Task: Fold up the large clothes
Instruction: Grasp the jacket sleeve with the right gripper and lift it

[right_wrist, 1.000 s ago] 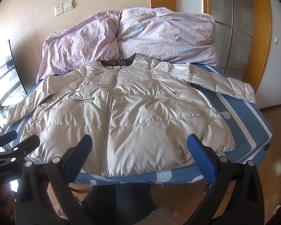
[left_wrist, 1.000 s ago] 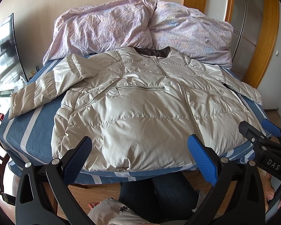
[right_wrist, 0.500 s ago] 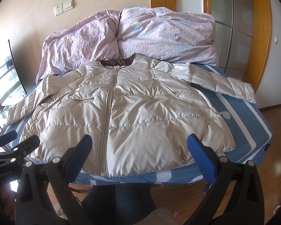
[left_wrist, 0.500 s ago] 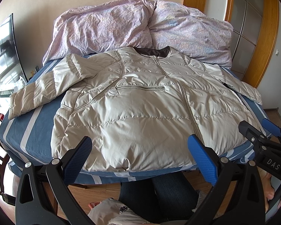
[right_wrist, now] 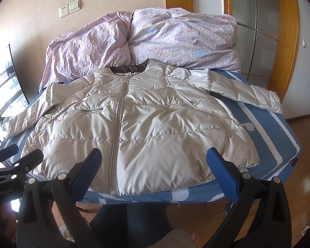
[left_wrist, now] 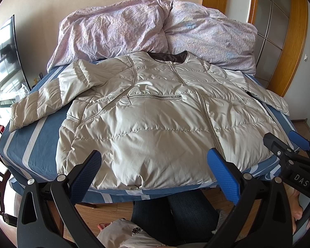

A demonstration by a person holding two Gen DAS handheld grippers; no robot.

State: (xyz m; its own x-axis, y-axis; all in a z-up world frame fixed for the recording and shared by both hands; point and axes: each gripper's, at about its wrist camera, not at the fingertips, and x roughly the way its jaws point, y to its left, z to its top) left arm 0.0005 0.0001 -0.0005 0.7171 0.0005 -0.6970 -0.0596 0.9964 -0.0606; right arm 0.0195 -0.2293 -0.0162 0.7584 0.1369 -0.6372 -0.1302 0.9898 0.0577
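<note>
Both tongs [left_wrist: 155, 171] [right_wrist: 155, 169] before flat jacket [left_wrist: 155, 113]

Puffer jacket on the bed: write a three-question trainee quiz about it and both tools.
1. True or false: the puffer jacket lies front-up with its zipper closed.
2. What lies behind the jacket's collar? A) lilac duvet B) a laptop C) a suitcase
3. Fill in: the left tool and right tool are both ____ and hold nothing.

Key: 1 true; 2 A, the lilac duvet; 3 open.
</note>
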